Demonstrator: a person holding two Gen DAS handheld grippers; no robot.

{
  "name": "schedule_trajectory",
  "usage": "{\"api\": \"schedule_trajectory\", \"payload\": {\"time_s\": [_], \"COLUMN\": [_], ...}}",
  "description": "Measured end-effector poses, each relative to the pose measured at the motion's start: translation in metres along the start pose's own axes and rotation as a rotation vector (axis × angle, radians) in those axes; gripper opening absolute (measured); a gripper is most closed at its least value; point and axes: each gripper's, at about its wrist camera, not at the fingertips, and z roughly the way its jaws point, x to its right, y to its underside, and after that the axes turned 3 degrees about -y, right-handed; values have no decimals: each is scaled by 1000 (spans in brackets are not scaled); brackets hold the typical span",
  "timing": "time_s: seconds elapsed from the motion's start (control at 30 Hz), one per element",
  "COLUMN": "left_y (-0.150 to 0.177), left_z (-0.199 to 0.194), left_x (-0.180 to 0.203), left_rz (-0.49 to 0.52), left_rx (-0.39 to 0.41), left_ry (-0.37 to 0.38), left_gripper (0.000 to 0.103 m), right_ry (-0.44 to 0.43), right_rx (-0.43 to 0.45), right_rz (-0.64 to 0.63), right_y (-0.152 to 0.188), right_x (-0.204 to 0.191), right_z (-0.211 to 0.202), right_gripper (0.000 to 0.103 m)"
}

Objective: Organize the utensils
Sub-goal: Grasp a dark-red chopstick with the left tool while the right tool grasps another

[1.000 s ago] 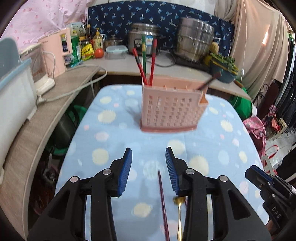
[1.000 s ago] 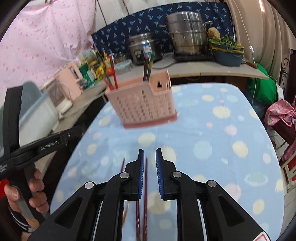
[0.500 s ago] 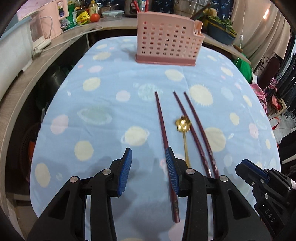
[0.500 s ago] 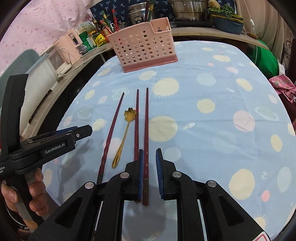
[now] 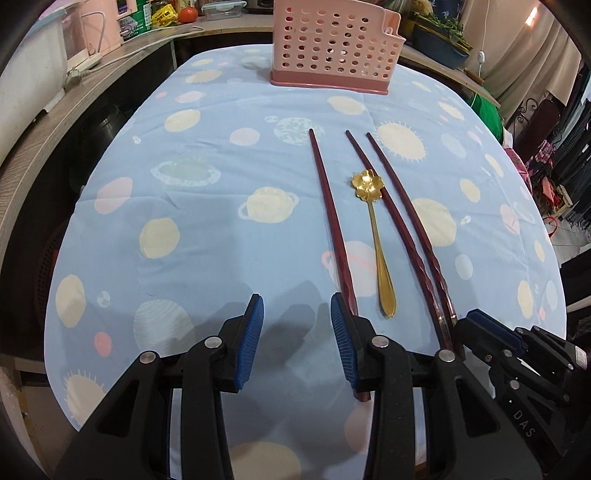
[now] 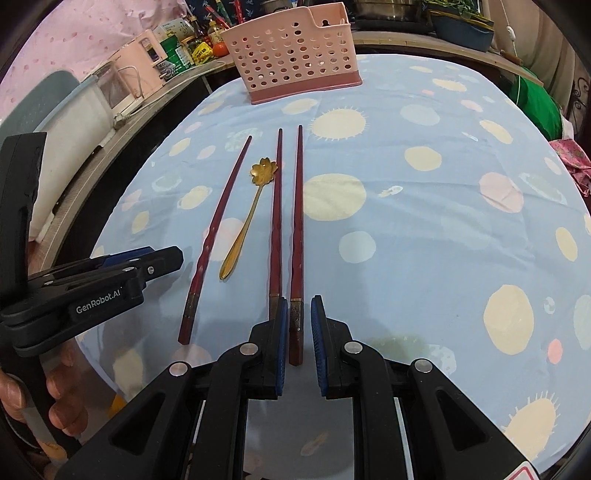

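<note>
Three dark red chopsticks lie lengthwise on the blue spotted tablecloth: one on the left point(image 6: 218, 221), two side by side point(image 6: 297, 221). A gold flower-shaped spoon point(image 6: 247, 218) lies between them. A pink perforated utensil basket point(image 6: 295, 59) stands at the far end, also in the left wrist view point(image 5: 332, 44). My right gripper point(image 6: 298, 314) is narrowly open, its jaws either side of the near end of the rightmost chopstick. My left gripper point(image 5: 297, 310) is open and empty, just left of the left chopstick point(image 5: 332, 225).
A wooden counter point(image 5: 55, 110) curves along the left with a pink appliance point(image 6: 144, 55), bottles and a cable. Pots and a blue plant bowl point(image 6: 461, 29) stand behind the basket. The table edge is close below both grippers.
Both grippers pulled back and tilted down from the basket to the table's near end. The chopsticks and spoon came into full view. The right jaws now sit around the rightmost chopstick's end.
</note>
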Motion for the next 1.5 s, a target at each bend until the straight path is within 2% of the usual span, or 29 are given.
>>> {"api": "schedule_trajectory", "payload": {"time_s": [0.13, 0.3, 0.53, 1.0, 1.07, 1.13, 1.23, 1.37, 1.4, 1.5], "left_y": [3, 8, 13, 21, 22, 23, 24, 25, 25, 24], "left_z": [0, 0, 3, 2, 1, 1, 0, 0, 1, 0], "left_x": [4, 9, 14, 23, 24, 27, 29, 29, 28, 27], "left_rz": [13, 26, 41, 78, 87, 98, 107, 107, 106, 101], "left_rx": [-6, -13, -28, -29, -28, -26, -27, -29, -31, -36], "left_ry": [4, 13, 25, 20, 23, 28, 36, 45, 47, 60], "left_gripper": [36, 41, 42, 42, 40, 30, 21, 15, 10, 8], "right_ry": [0, 7, 18, 19, 20, 22, 23, 25, 24, 21], "right_rx": [-12, -8, -3, -1, -1, 1, 2, 2, 2, 3], "right_rz": [3, -5, -8, -10, -12, -14, -17, -18, -17, -13], "right_y": [3, 3, 3, 4, 3, 3, 3, 3, 3, 4], "right_x": [1, 1, 2, 2, 2, 3, 3, 3, 2, 2], "right_z": [4, 4, 4, 4, 5, 5, 5, 5, 5, 5], "right_gripper": [15, 14, 9, 8, 8, 8, 8, 8, 8, 7]}}
